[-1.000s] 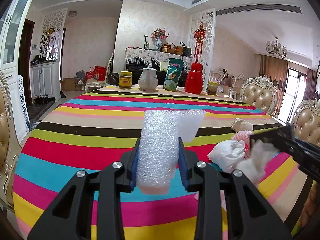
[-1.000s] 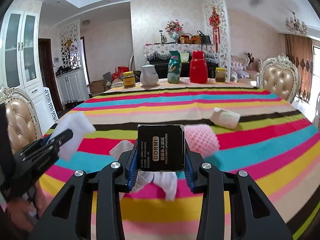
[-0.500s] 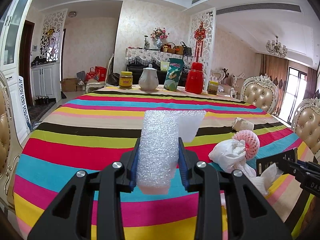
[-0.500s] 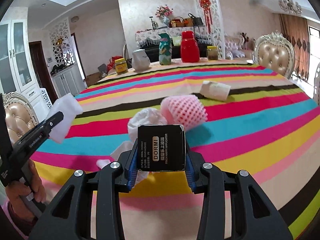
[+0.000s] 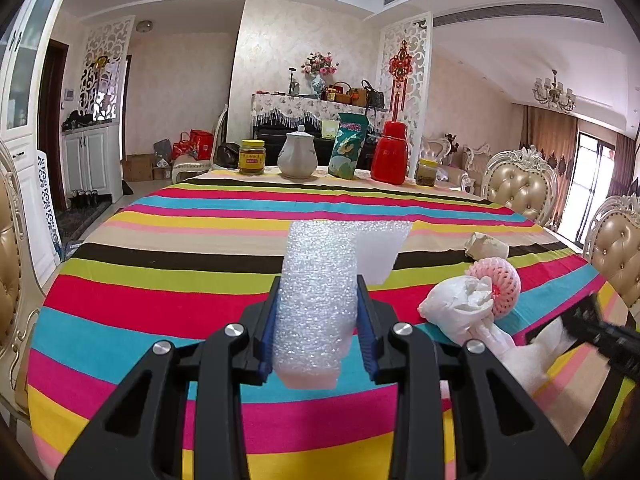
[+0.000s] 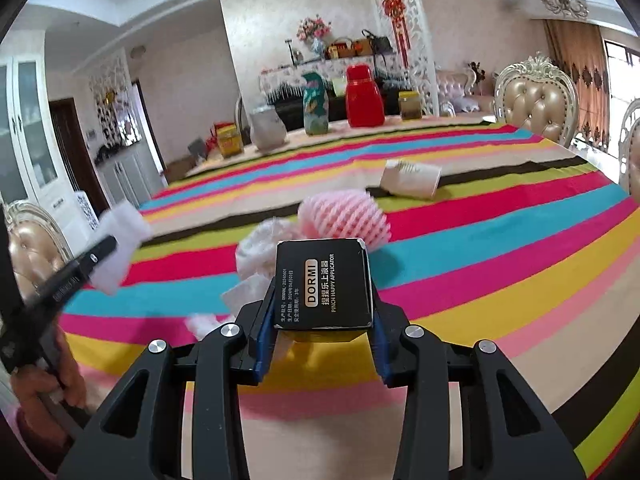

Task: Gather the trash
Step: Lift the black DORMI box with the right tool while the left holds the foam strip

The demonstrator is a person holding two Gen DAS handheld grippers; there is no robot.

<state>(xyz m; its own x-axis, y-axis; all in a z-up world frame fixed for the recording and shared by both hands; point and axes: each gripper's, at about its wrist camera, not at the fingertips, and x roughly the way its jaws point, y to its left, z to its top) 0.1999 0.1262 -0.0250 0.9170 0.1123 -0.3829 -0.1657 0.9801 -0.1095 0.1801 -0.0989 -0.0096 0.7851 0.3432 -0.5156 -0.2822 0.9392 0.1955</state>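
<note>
Trash part-collected: left gripper (image 5: pixel 318 320) jaws clamping foam wrap (image 5: pixel 320 292), right gripper (image 6: pixel 320 312) jaws clamping black box (image 6: pixel 324 284), while tissue (image 5: pixel 460 308), pink net (image 6: pixel 344 224) and cup (image 6: pixel 412 178) are lying on counter (image 5: pixel 160 280) awaiting pickup.

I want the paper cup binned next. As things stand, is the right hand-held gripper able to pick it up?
Probably not yet. The right hand-held gripper is shut on a black DORMI box, so it has no room for the paper cup. The striped tablecloth on the cup's right looks free.
</note>
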